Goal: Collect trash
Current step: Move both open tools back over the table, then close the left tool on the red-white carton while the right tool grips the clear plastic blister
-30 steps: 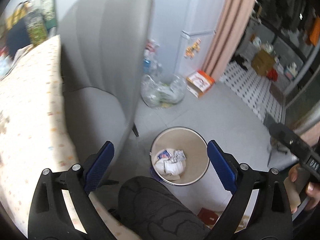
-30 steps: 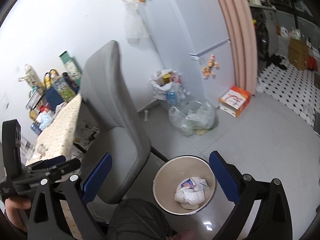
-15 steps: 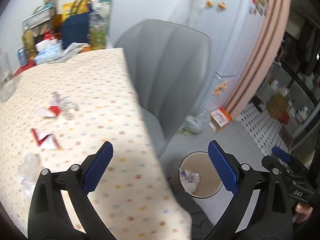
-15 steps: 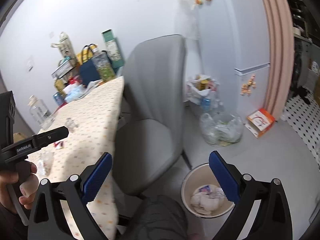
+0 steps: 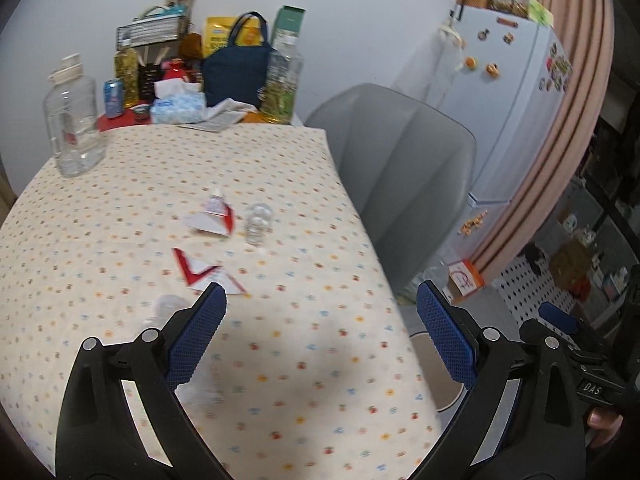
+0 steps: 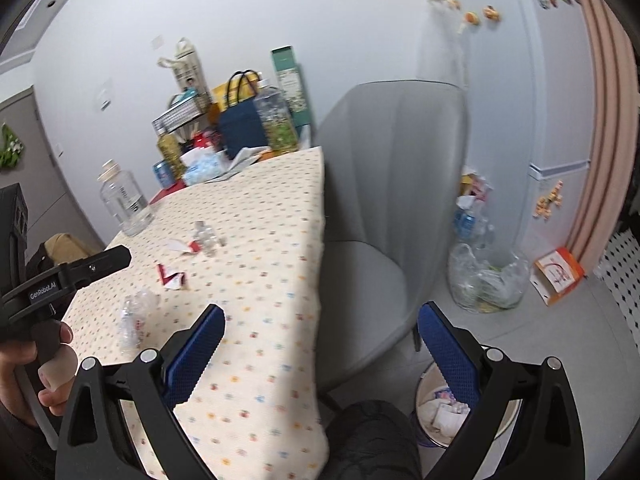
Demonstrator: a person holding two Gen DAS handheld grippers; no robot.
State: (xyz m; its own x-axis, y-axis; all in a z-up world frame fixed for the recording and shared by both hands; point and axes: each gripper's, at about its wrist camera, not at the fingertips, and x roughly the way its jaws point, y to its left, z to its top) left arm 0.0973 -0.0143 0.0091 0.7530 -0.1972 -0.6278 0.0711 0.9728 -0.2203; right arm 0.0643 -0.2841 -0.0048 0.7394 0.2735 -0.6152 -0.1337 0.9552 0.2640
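Observation:
Trash lies on the dotted tablecloth (image 5: pixel 304 344): a red-and-white wrapper (image 5: pixel 202 274), a second red-and-white wrapper (image 5: pixel 214 220), a crumpled clear bottle (image 5: pixel 259 222) and a crushed clear plastic piece (image 5: pixel 166 308). My left gripper (image 5: pixel 322 342) is open and empty above the table's near part. My right gripper (image 6: pixel 320 356) is open and empty over the table's right edge. The same wrappers (image 6: pixel 172 276) and crushed plastic (image 6: pixel 134 316) show in the right wrist view. A round bin (image 6: pixel 506 426) with white paper trash stands on the floor behind my right gripper's right finger.
A grey chair (image 6: pixel 384 208) stands at the table's right side. A large clear jar (image 5: pixel 74 120), tissue pack (image 5: pixel 178 104), navy bag (image 5: pixel 236 66) and bottles crowd the table's far end. A clear trash bag (image 6: pixel 486 276) and an orange box (image 6: pixel 558 274) sit by the fridge (image 5: pixel 508 108).
Both grippers swung up and left from the floor bin toward the table. The tabletop trash has come into full view. Both grippers stayed open.

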